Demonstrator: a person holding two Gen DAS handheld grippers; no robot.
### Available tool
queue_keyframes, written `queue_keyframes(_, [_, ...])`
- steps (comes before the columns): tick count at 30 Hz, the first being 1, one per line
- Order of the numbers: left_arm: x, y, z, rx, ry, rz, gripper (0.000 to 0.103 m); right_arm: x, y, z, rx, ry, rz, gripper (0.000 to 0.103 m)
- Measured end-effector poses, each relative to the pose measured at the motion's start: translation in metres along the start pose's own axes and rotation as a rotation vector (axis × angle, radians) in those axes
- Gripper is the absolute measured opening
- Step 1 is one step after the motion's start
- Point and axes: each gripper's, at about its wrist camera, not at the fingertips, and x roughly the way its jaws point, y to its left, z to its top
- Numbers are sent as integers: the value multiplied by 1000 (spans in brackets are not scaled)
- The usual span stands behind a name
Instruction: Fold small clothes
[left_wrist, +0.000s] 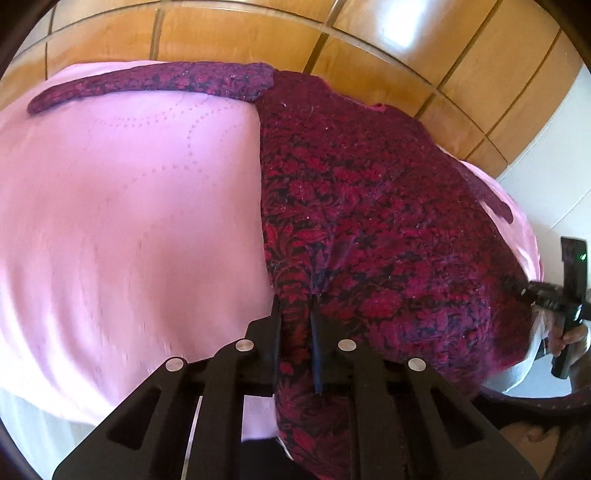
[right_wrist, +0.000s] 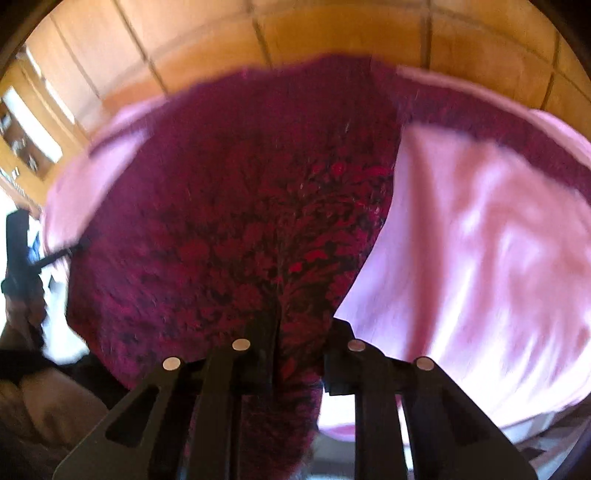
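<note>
Sweater (left_wrist: 369, 206), dark red and purple floral knit, spread flat on pink bedcover (left_wrist: 122, 206). Body of garment over the right half of the cover in left wrist view; one sleeve (left_wrist: 155, 83) stretched leftward along the far edge, a second sleeve tip (left_wrist: 496, 205) trailing off at the far right. Left side edge of sweater straight, running from sleeve root down toward the camera. Near hem hanging over the front edge of the bed. Broad bare pink cover left of the sweater body. Wooden panelled wall (left_wrist: 258, 33) close behind the far edge of the bed; white wall (left_wrist: 546, 177) at right.

Left gripper (left_wrist: 295, 310): jaws drawn in to a narrow gap, a bunched fold of the near hem pinched between them, close to the left side edge of the garment.

Right gripper (right_wrist: 301, 321): view motion-blurred. Jaws close together with knit fabric filling the gap, near the opposite side edge of the sweater (right_wrist: 229, 206); bare pink cover (right_wrist: 480, 240) alongside. Fabric draped down between the fingers below the grip.

Right gripper also seen at far right of left wrist view (left_wrist: 554, 295), in a hand (left_wrist: 570, 338), at the hem corner.
</note>
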Motion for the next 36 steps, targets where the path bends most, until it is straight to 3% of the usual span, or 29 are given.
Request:
queue_keyframes(3, [-3, 0, 7, -4, 16, 0, 18, 5, -3, -2, 51, -4, 26, 16])
queue_keyframes(6, [-9, -1, 21, -2, -16, 30, 19, -4, -22, 4, 118, -37, 60, 32])
queue_keyframes(7, [-13, -3, 29, 2, -51, 46, 19, -8, -34, 8, 149, -69, 54, 43])
queue_keyframes(8, [-14, -4, 34, 5, -78, 53, 20, -12, -46, 12, 191, -106, 55, 47])
queue_keyframes(10, [-15, -9, 50, -1, -127, 50, 40, -22, -87, 27, 334, -192, 43, 48])
queue_keyframes(11, [-14, -12, 57, -10, -151, 41, 43, -28, -112, 32, 419, -239, 41, 48])
queue_keyframes(14, [-2, -24, 78, -1, -176, 23, 44, -28, -177, 47, 643, -342, 44, 49])
queue_keyframes(16, [8, -34, 89, 19, -188, 23, 44, -24, -234, 54, 862, -428, 39, 49])
queue_keyframes(19, [26, -45, 99, 52, -171, 30, 44, -15, -282, 66, 1012, -492, -4, 49])
queue_keyframes(22, [45, -52, 100, 61, -133, 35, 44, 4, -315, 81, 1110, -486, 13, 49])
queue_keyframes(24, [54, -53, 98, 63, -109, 59, 44, 9, -327, 88, 1142, -505, 4, 49])
queue_keyframes(25, [61, -50, 96, 60, -82, 74, 44, 12, -329, 92, 1141, -508, -2, 42])
queue_keyframes(26, [66, -48, 96, 58, -65, 81, 44, 11, -331, 99, 1119, -484, -53, 14])
queue_keyframes(27, [70, -45, 95, 57, -52, 85, 44, 9, -334, 104, 1086, -456, -119, 10])
queue_keyframes(30, [76, -40, 93, 52, -53, 65, 44, 7, -344, 111, 998, -403, -286, 7])
queue_keyframes(33, [75, -34, 96, 22, -50, 42, 44, 7, -350, 106, 986, -379, -346, 7])
queue_keyframes(36, [75, -31, 97, 2, -50, 22, 44, -4, -315, 134, 847, -409, -383, 7])
